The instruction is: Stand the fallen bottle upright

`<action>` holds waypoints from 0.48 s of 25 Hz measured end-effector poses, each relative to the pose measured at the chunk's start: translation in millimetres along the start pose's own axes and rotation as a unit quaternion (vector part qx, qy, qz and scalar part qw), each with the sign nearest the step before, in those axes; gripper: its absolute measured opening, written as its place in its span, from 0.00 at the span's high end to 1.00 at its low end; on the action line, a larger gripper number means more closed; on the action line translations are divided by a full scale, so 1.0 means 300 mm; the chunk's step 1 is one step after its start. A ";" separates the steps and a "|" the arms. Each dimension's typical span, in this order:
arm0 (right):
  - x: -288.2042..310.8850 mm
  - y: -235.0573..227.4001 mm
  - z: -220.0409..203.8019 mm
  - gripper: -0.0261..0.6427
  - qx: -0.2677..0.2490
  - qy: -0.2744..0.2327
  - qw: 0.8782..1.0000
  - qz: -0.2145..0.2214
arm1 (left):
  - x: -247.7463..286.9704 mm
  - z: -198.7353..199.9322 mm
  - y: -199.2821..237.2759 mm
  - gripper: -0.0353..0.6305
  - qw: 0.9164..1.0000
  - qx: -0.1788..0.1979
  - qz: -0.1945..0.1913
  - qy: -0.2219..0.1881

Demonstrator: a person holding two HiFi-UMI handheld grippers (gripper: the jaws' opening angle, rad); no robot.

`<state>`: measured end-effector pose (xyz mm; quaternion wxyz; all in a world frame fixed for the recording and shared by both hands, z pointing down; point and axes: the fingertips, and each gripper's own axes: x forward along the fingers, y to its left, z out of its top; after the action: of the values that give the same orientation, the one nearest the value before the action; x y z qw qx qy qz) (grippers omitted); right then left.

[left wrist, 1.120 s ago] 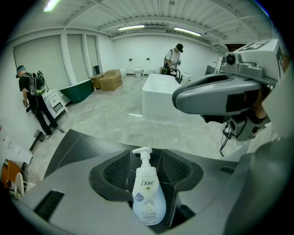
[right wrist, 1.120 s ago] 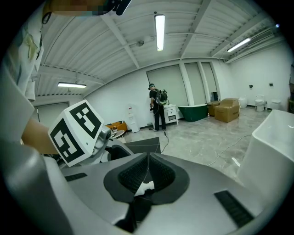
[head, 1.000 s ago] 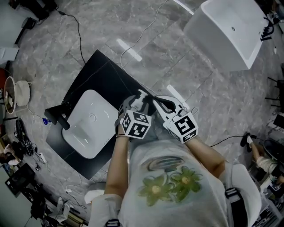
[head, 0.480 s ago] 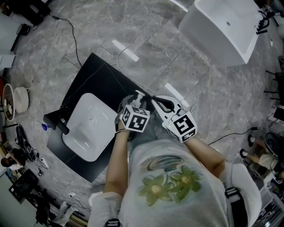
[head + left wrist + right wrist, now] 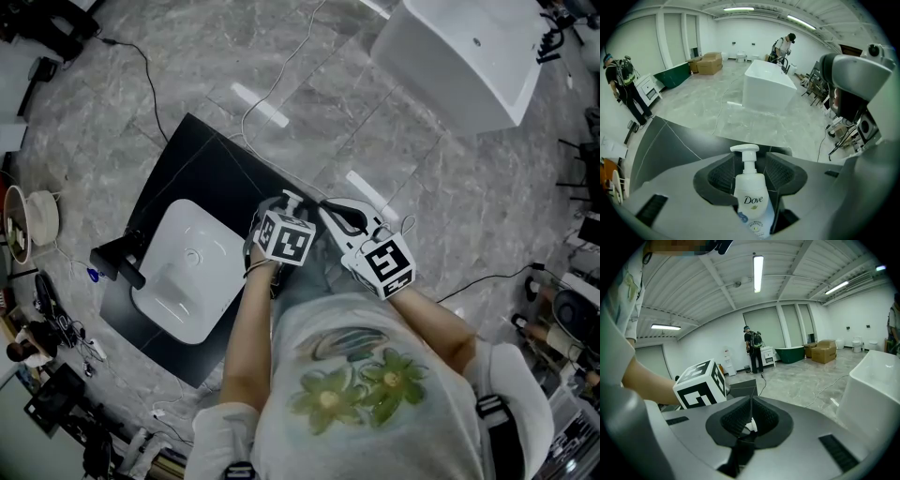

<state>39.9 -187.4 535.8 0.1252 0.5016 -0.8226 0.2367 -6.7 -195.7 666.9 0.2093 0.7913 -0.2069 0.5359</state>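
Note:
A white Dove pump bottle [image 5: 751, 197] sits between the jaws of my left gripper [image 5: 751, 158], pump head toward the fingertips, and the jaws are shut on its body. In the head view the left gripper [image 5: 281, 208] hangs over the right edge of the black counter [image 5: 202, 155], with the bottle's pump [image 5: 292, 199] sticking out past it. My right gripper [image 5: 326, 208] is just to the right, almost touching the left one. In its own view the right gripper [image 5: 751, 401] has its jaws shut; a small white bit shows in the hollow behind the tips.
A white basin [image 5: 187, 267] is set in the black counter, with a black faucet [image 5: 117, 262] at its left. A white bathtub [image 5: 459, 56] stands at the far right on the grey marble floor. Cables [image 5: 272, 89] run across the floor. A person [image 5: 623, 89] stands at the left.
Both grippers have stayed together, the left still shut on the bottle. The head view has shifted slightly and the left gripper has edged up a little.

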 end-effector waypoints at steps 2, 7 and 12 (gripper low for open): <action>0.001 -0.001 -0.005 0.89 0.001 0.001 1.000 -0.002 | 0.011 -0.004 0.005 0.62 1.000 -0.002 0.000 0.004; -0.001 -0.005 -0.006 0.89 0.004 0.001 1.000 -0.005 | 0.035 -0.012 0.017 0.62 1.000 0.000 0.009 0.012; -0.003 -0.017 -0.007 0.89 0.007 -0.001 1.000 -0.011 | 0.055 -0.021 0.004 0.64 1.000 0.009 0.005 0.021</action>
<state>44.8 -187.4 538.6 0.1236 0.5119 -0.8155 0.2401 -6.6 -195.0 684.6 0.2039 0.7809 -0.2017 0.5550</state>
